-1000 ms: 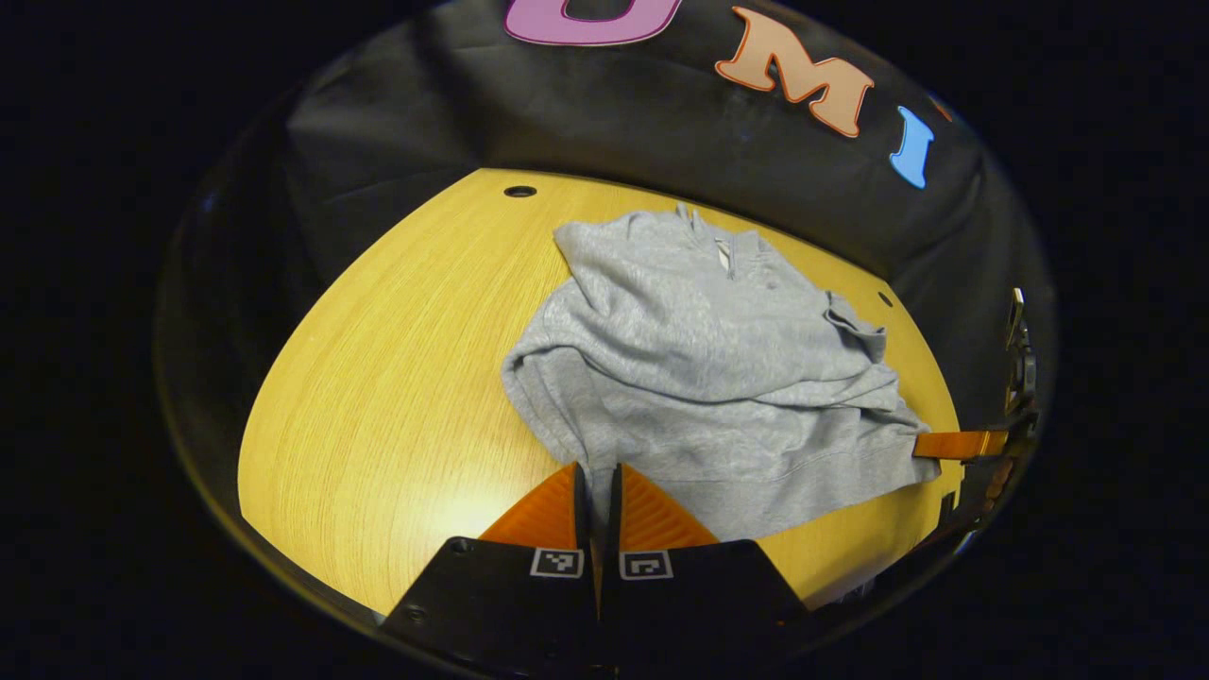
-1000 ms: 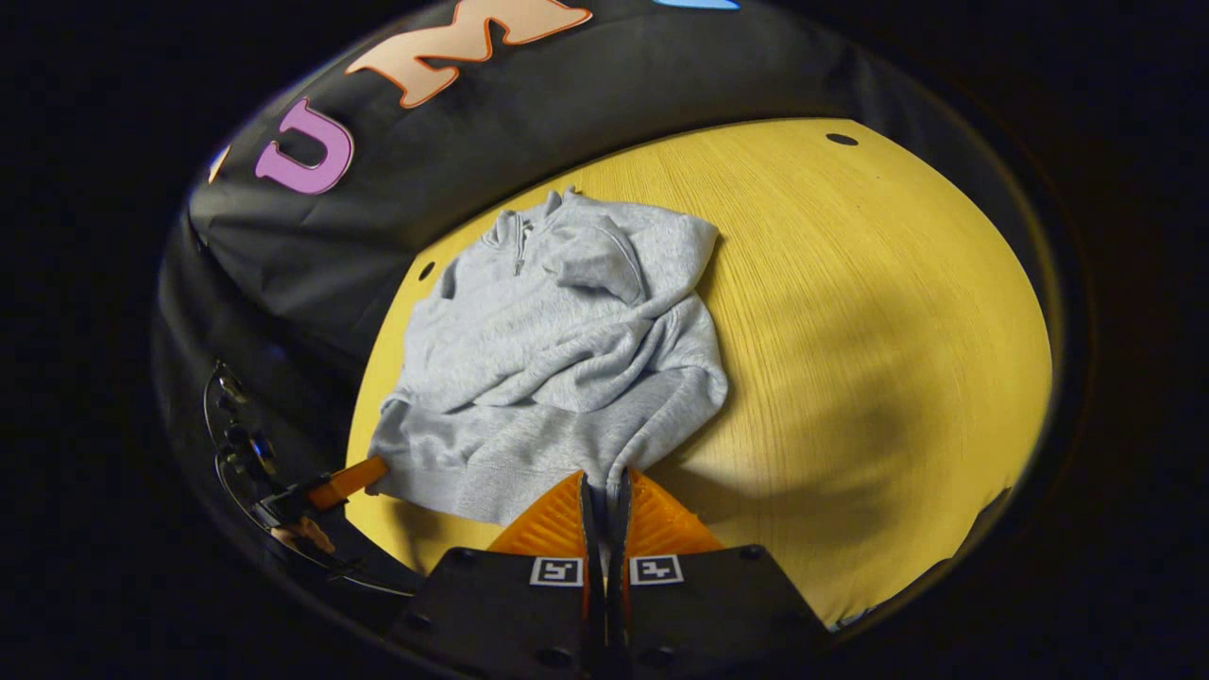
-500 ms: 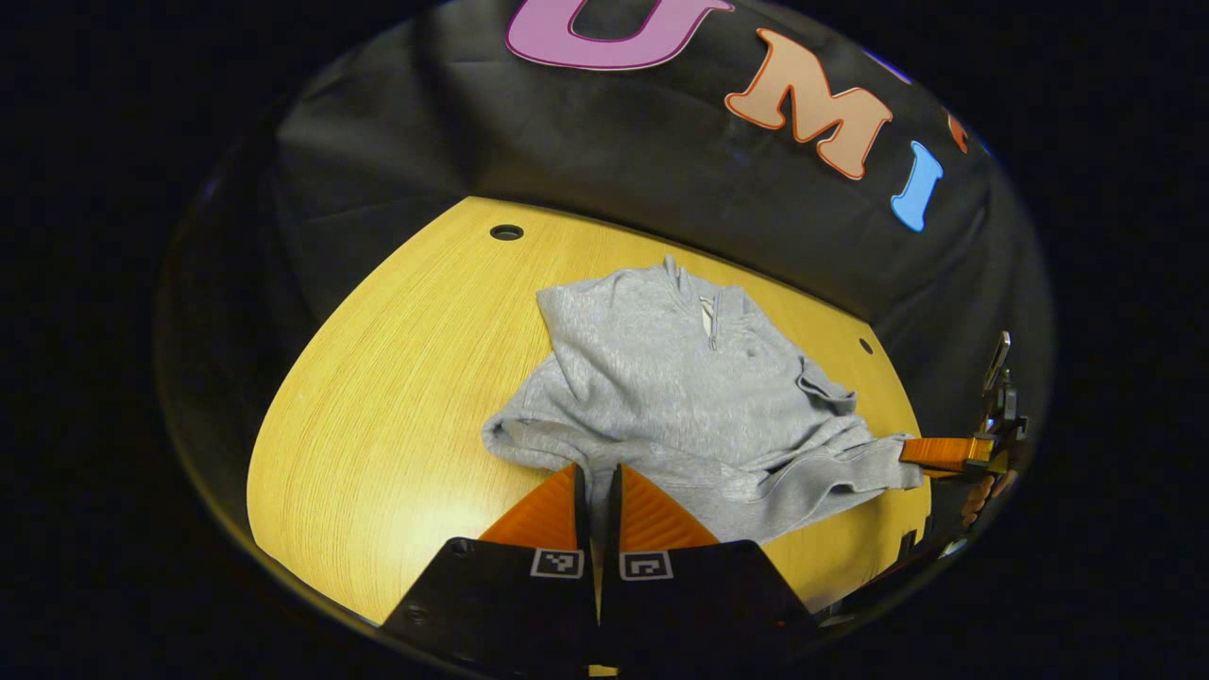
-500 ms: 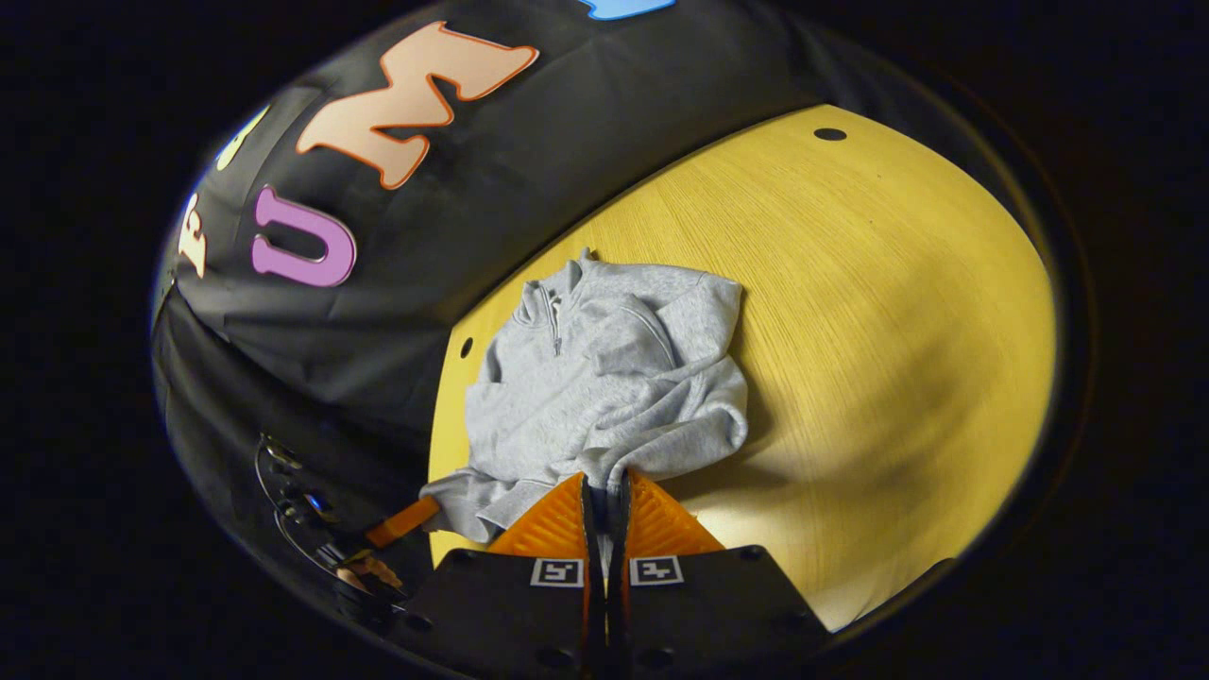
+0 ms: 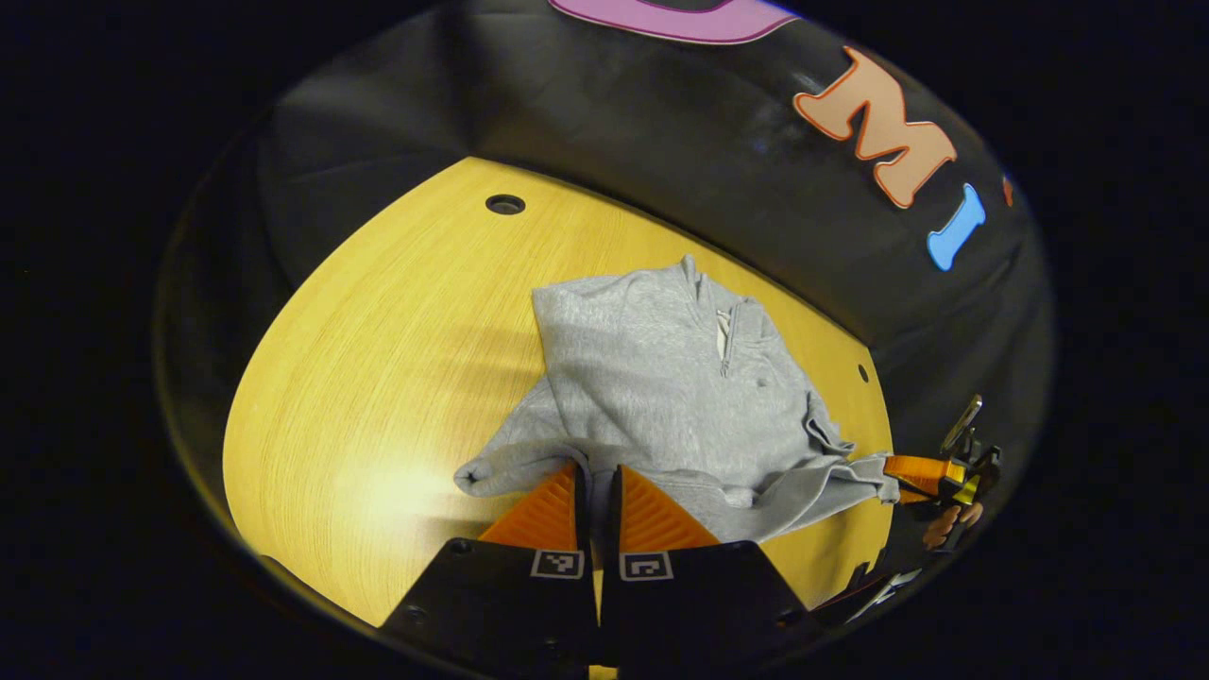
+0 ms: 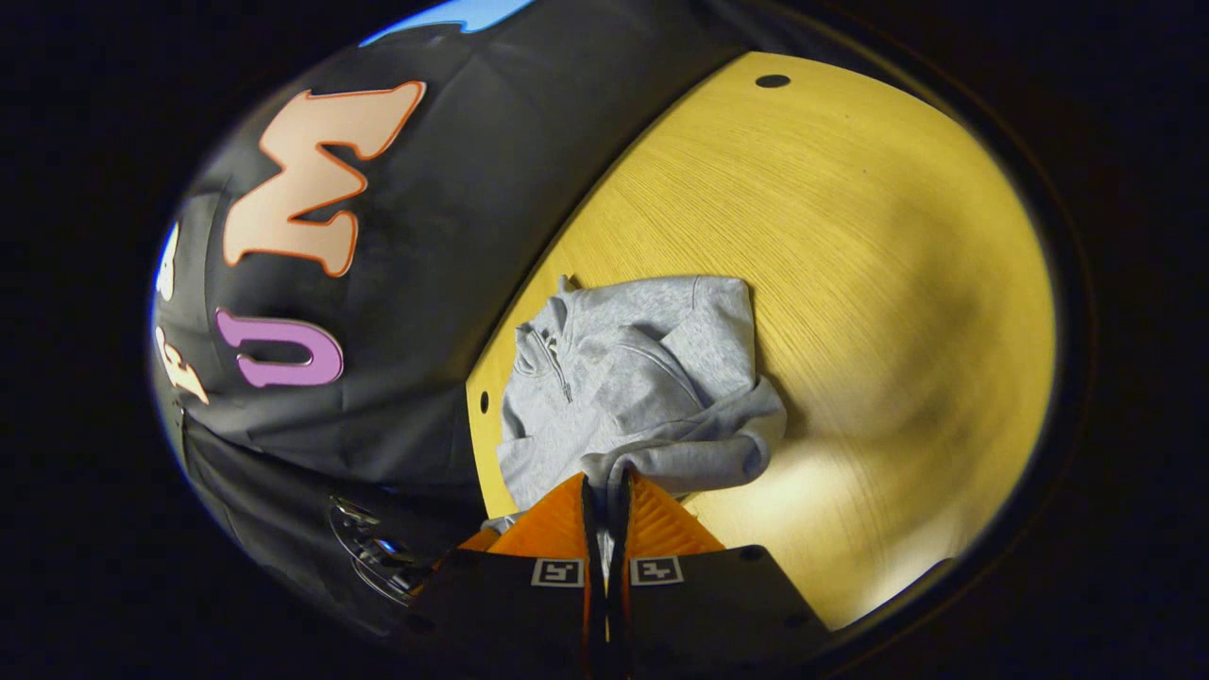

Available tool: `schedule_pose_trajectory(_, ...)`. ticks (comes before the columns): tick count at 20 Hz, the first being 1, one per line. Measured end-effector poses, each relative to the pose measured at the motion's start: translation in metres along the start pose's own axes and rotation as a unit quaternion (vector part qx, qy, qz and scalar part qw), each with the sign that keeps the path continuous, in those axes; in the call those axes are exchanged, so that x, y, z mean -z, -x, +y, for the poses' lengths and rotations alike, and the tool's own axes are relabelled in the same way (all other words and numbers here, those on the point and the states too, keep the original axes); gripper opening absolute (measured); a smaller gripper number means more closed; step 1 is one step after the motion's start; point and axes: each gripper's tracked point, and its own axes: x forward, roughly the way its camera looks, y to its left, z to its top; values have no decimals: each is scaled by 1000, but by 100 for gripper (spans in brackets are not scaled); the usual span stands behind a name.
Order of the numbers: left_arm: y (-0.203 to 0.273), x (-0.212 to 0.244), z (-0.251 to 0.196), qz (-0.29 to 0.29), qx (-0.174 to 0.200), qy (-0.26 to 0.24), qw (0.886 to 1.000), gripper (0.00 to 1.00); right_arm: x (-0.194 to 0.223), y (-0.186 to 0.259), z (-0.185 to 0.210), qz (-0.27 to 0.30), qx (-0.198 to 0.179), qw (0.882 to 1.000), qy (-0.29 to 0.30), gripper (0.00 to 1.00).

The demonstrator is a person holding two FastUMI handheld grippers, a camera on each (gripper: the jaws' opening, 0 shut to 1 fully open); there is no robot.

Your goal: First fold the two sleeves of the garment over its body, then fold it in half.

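Both tongs are pinching the bottom edge of the grey sweatshirt [image 5: 661,397]: the left tongs [image 5: 597,491] have their orange fingers pressed together on the hem at one corner, and the right tongs [image 6: 604,501] are clamped the same way on a bunched roll of hem at the other. From the left gripper view, the right tongs [image 5: 911,467] also show far off at the side, gripping the hem corner, with a hand [image 5: 945,524] just beneath them. Between the two grips the lifted hem sags in a loose fold above the yellow wooden tabletop [image 5: 378,378]. The rest of the sweatshirt lies on the tabletop near the far edge, beside the black cloth wall [image 5: 614,123], its short zip collar [image 5: 723,326] pointing away toward that wall. Its sleeves lie folded in across the body, one of them visible as a slanted band in the right gripper view [image 6: 652,364]. A small round hole [image 5: 504,204] sits in the tabletop, well apart from the cloth.
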Motion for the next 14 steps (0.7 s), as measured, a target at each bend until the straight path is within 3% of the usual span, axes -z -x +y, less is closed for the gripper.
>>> schedule_pose_trajectory(7,-32,-9,8,26,-10,0,1000,0,-18,-37,-5,-5,17,998,-56,2)
schedule_pose_trajectory(9,-41,-11,12,28,-19,2,999,3,-23,-47,-7,-11,22,998,-56,8)
schedule_pose_trajectory(10,-45,-13,14,30,-24,3,999,6,-23,-51,-6,-13,23,998,-53,8)
schedule_pose_trajectory(11,-50,-14,12,30,-24,3,999,9,-25,-55,-6,-17,26,998,-52,15)
schedule_pose_trajectory(14,-54,-31,15,5,-36,-13,999,30,-33,-61,1,-34,18,998,-52,22)
